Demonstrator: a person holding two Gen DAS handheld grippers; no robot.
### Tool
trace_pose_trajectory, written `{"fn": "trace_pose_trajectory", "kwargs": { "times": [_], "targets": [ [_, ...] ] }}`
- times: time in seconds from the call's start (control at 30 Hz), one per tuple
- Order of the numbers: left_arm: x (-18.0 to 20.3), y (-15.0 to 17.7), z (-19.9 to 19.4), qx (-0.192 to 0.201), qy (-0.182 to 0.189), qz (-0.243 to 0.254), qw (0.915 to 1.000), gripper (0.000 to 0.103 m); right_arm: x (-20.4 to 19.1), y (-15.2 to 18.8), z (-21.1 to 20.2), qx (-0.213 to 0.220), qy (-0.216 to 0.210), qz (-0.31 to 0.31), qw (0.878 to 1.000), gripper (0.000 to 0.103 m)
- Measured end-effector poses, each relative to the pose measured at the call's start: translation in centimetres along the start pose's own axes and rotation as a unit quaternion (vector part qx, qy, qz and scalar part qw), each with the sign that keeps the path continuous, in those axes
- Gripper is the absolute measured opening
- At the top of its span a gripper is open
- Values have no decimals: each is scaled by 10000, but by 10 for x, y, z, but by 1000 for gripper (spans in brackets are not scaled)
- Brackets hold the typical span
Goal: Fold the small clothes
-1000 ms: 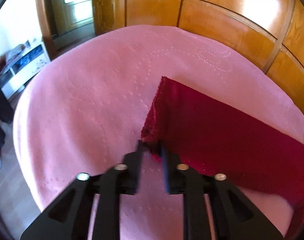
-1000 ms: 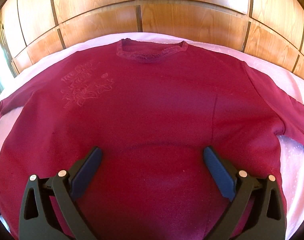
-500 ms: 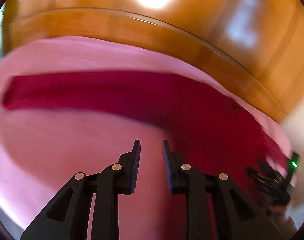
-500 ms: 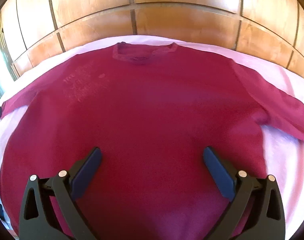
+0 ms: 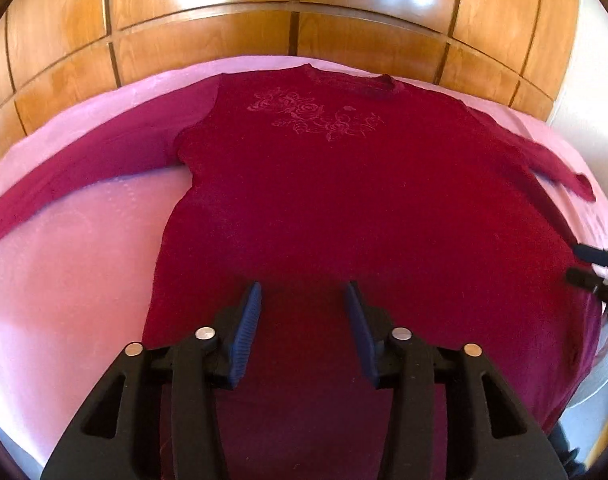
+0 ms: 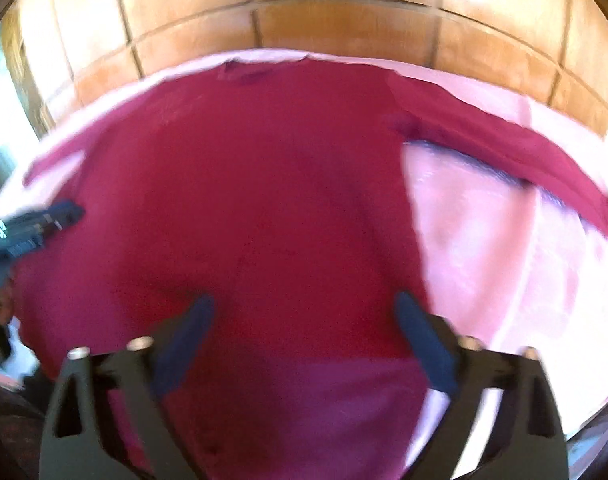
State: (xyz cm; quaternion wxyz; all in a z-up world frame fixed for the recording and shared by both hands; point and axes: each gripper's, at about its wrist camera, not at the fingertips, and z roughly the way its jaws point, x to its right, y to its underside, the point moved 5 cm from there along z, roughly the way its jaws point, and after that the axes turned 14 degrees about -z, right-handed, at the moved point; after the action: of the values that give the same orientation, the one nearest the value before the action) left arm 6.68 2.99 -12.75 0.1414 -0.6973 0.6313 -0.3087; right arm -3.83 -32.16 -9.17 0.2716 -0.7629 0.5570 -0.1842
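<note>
The left tongs (image 5: 303,296) have let go of the sleeve (image 5: 84,168) cuff and swung over the sweater (image 5: 324,200) hem, opening, while the right tongs (image 6: 304,312) narrow.

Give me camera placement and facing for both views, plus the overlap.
Left wrist: sits on the left gripper, angled down over the near hem of the red sweater toward the wood panelling; its own two fingers show, jaws opening, nothing between them; the right gripper shows at the right edge.
Right wrist: sits on the right gripper, facing the same way, blurred; its own fingers show, jaws closing, nothing gripped; the left gripper shows at the left edge.
Shared: the sweater, the pink bedspread, the panelling, each other's gripper.
</note>
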Motion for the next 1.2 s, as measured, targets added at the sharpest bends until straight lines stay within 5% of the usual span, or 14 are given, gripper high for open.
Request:
{"fn": "trace_pose_trajectory", "kwargs": {
  "times": [0.1, 0.27, 0.4, 0.5, 0.53, 0.6, 0.67, 0.9, 1.2],
  "targets": [
    [2, -7, 5, -91, 93, -168, 9998, 56, 60, -1, -19, 349, 175, 1234, 9916, 66],
    [14, -1, 4, -151, 39, -146, 9998, 70, 202, 23, -34, 883, 770, 3464, 9307, 60],
    [20, -2, 8, -216, -36, -132, 9997, 80, 282, 38, -25, 939, 940, 4521, 8820, 55],
    [21, -3, 11, -245, -91, -112, 9996, 83, 319, 37, -19, 976, 1120, 4746, 8676, 53],
    [22, -3, 11, -251, -123, -80, 9996, 83, 326, 36, -18, 923, 1248, 4732, 8672, 46],
    [22, -3, 12, -264, -170, -30, 9995, 83, 340, 37, -16, 623, 1736, 4614, 8678, 5],
    [22, -4, 13, -295, -156, -30, 9994, 84, 355, 47, -12, 492, 1784, 4671, 8646, 3],
    [23, -9, 15, -393, -140, -36, 9991, 90, 343, 22, -23, 284, 2187, 4053, 8872, 5],
    [24, -25, 5, -290, -65, -174, 9994, 96, 259, -74, -51, 1015, 1593, 2753, 9426, 5]
  ]
}}
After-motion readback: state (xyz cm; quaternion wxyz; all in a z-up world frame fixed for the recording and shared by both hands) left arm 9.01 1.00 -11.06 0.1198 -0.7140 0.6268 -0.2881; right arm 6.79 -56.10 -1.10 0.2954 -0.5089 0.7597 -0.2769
